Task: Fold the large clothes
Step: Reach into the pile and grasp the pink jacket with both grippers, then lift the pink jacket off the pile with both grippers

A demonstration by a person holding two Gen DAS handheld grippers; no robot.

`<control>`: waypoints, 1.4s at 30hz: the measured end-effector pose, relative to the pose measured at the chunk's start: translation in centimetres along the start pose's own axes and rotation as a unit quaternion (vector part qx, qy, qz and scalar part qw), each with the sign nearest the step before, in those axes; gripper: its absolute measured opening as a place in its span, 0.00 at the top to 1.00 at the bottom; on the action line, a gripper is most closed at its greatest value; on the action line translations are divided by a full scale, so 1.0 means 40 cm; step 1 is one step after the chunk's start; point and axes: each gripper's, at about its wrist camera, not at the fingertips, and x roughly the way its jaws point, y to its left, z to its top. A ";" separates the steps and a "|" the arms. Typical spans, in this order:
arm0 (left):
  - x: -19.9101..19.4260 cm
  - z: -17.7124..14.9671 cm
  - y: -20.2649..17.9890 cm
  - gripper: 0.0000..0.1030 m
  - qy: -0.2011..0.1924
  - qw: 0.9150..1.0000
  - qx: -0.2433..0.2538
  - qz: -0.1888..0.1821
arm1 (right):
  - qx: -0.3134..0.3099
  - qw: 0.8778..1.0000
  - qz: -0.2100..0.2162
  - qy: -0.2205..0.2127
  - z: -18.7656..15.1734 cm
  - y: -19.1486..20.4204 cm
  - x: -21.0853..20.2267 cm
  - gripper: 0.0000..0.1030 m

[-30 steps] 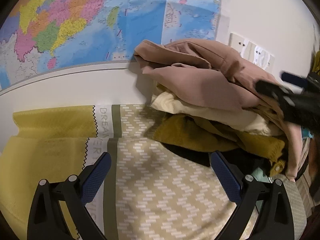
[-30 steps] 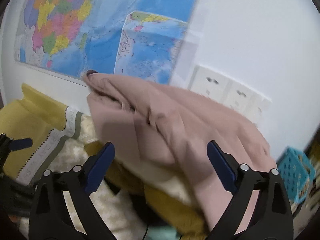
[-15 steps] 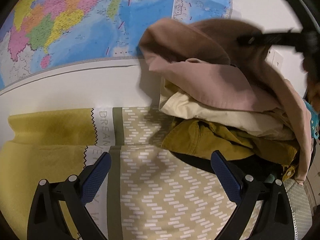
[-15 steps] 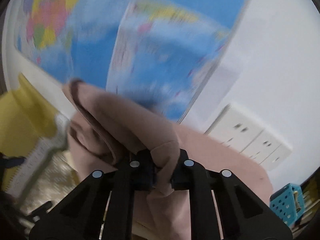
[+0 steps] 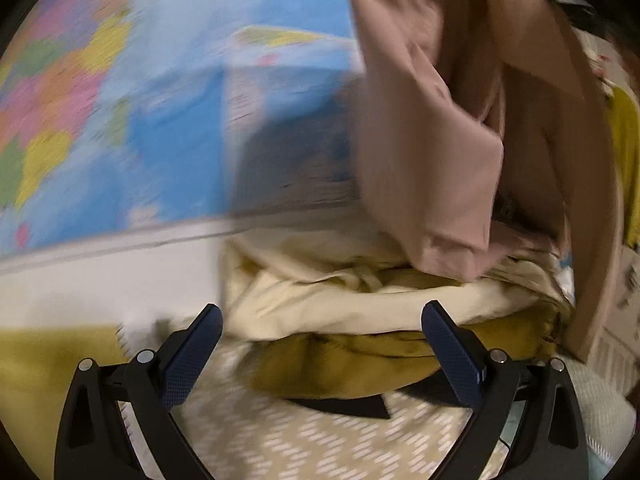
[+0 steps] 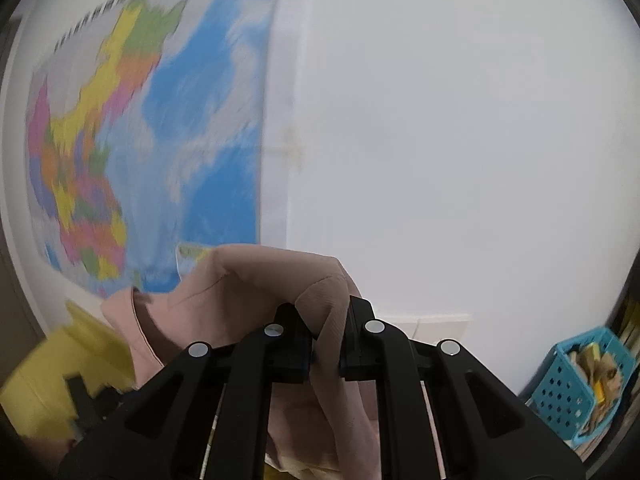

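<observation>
A dusty-pink garment hangs lifted above a heap of clothes, its lower end still resting on the pile. In the right wrist view my right gripper is shut on a bunched fold of this pink garment, held high in front of the wall. Under it lie a cream garment, a mustard-yellow one and something black. My left gripper is open and holds nothing; it hovers low just in front of the heap, over the patterned bedspread.
A large colourful map covers the wall behind the heap. White wall sockets sit behind the right gripper. A blue perforated basket with odds and ends stands at the far right. A yellow part of the bedspread lies to the left.
The right gripper closed on the pink garment and pulled it steeply up off the heap. The left gripper moved in closer to the pile, staying open.
</observation>
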 end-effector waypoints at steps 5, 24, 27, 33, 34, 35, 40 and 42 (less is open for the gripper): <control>0.054 0.033 -0.050 0.06 -0.022 0.999 0.033 -0.036 | 0.011 1.000 0.001 -0.023 0.029 -0.032 -0.049 0.91; 0.005 0.388 -0.068 0.94 -0.150 0.985 -0.007 -0.081 | -0.002 0.995 -0.028 -0.100 0.132 -0.060 -0.327 0.92; -0.131 0.467 -0.043 0.94 -0.202 0.976 -0.023 -0.075 | -0.007 0.989 -0.023 -0.145 0.187 -0.040 -0.461 0.92; -0.491 0.544 0.021 0.94 -0.296 0.955 0.002 -0.025 | -0.007 0.978 0.028 -0.206 0.212 -0.001 -0.709 0.92; -0.547 0.538 0.025 0.94 -0.303 0.953 0.014 -0.009 | -0.003 0.977 0.042 -0.207 0.203 0.007 -0.735 0.92; -0.597 0.530 0.026 0.94 -0.305 0.952 0.027 0.008 | -0.003 0.977 0.054 -0.207 0.193 0.015 -0.753 0.92; -0.851 0.455 0.028 0.94 -0.284 0.952 0.070 0.089 | 0.000 0.971 0.159 -0.177 0.088 0.078 -0.797 0.92; -0.911 0.401 0.052 0.94 -0.256 0.956 0.075 0.122 | 0.012 0.964 0.212 -0.158 0.046 0.100 -0.796 0.92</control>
